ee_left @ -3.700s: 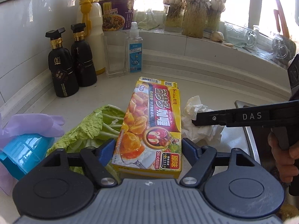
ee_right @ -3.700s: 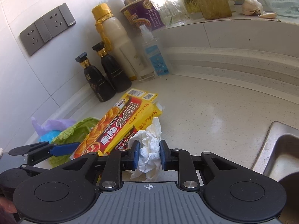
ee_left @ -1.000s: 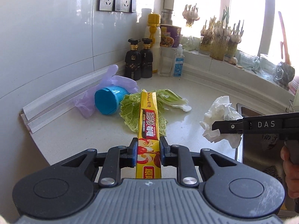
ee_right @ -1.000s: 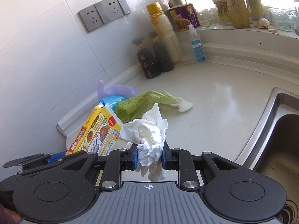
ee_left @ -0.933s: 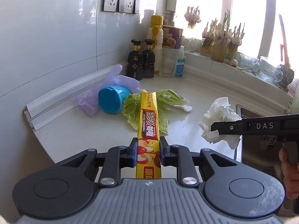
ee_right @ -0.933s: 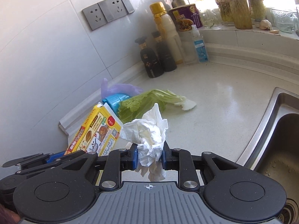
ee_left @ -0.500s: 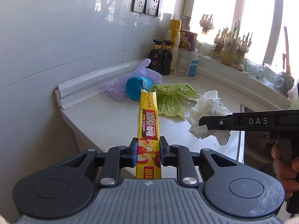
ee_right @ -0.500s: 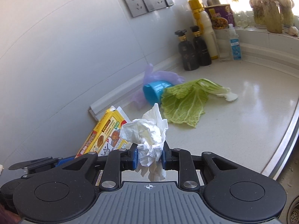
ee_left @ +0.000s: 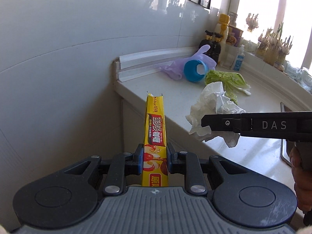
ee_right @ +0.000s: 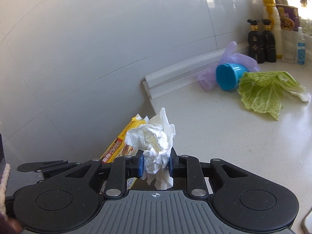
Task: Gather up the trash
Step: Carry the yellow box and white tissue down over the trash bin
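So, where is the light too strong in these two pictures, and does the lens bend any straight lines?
Left wrist view: the window at the top right is blown out white and the glossy wall mirrors it. Both views: fisheye bends the wall's tile seams into arcs; in the right wrist view the backsplash strip stays nearly straight, and the crumpled tissue stays sharp.

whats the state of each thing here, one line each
left tongs: shut on the yellow box
yellow box: held upright, top end torn open
right tongs: shut on the tissue
tissue: crumpled, held
blue cup: tipped on its side
cabbage leaf: lying flat on the counter
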Demonstrator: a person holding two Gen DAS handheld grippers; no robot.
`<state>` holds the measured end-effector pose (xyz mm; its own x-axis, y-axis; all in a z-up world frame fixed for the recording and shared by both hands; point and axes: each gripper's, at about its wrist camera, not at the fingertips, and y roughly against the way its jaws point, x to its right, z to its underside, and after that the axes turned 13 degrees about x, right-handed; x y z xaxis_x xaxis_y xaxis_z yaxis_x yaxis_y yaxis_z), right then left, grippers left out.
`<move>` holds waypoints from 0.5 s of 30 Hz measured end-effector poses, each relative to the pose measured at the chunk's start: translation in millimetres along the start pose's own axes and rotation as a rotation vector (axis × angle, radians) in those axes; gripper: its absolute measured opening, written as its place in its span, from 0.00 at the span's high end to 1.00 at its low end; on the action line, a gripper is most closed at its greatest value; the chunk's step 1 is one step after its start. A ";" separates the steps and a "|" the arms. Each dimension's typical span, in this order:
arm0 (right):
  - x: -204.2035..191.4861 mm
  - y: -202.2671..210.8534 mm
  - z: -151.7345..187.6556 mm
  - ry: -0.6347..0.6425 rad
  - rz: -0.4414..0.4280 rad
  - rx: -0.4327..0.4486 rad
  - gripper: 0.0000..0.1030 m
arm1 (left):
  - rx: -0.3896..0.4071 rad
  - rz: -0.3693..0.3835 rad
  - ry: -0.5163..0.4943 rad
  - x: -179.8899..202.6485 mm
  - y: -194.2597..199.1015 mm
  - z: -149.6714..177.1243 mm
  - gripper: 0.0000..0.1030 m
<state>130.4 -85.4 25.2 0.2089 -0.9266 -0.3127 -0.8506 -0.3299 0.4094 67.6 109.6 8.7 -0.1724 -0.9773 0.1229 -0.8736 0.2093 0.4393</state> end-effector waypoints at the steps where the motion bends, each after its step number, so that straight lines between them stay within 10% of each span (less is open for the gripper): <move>1: -5.5 -4.6 4.4 0.008 -0.006 -0.009 0.78 | -0.005 -0.008 0.006 -5.2 0.6 3.4 0.80; 15: -38.8 -48.4 67.1 0.064 -0.023 -0.103 0.78 | -0.085 -0.083 0.099 -53.7 -0.4 63.2 0.80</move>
<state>131.1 -21.4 -40.0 0.2606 -0.9272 -0.2691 -0.7920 -0.3647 0.4897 48.5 160.0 -54.3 -0.0517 -0.9844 0.1681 -0.8404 0.1338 0.5251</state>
